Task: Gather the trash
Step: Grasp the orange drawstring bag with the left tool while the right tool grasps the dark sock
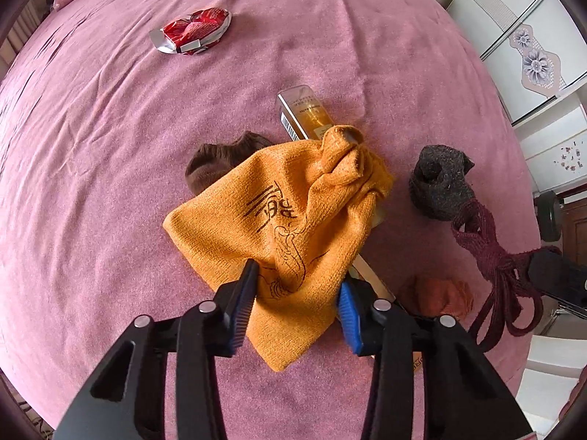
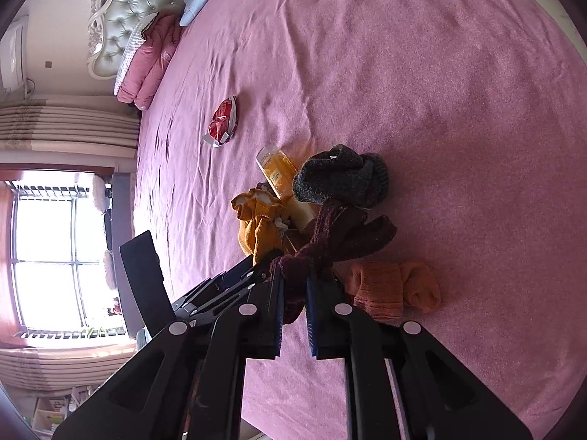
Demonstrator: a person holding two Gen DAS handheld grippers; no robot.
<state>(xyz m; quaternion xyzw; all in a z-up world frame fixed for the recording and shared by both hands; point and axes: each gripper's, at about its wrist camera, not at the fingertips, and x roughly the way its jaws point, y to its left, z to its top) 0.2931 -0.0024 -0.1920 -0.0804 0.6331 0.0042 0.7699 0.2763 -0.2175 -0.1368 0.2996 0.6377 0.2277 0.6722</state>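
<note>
A crumpled red and silver snack wrapper lies on the pink bedspread, far left; it also shows in the right wrist view. A clear box with a yellow bottle lies partly under a yellow sock. My left gripper is open, its jaws on either side of the yellow sock's near end. My right gripper is shut on a maroon sock, which hangs at the right in the left wrist view.
A dark grey sock lies right of the box, a brown sock to its left, an orange sock near my right gripper. Pillows and a headboard stand at the bed's far end. A wardrobe lies beyond the bed edge.
</note>
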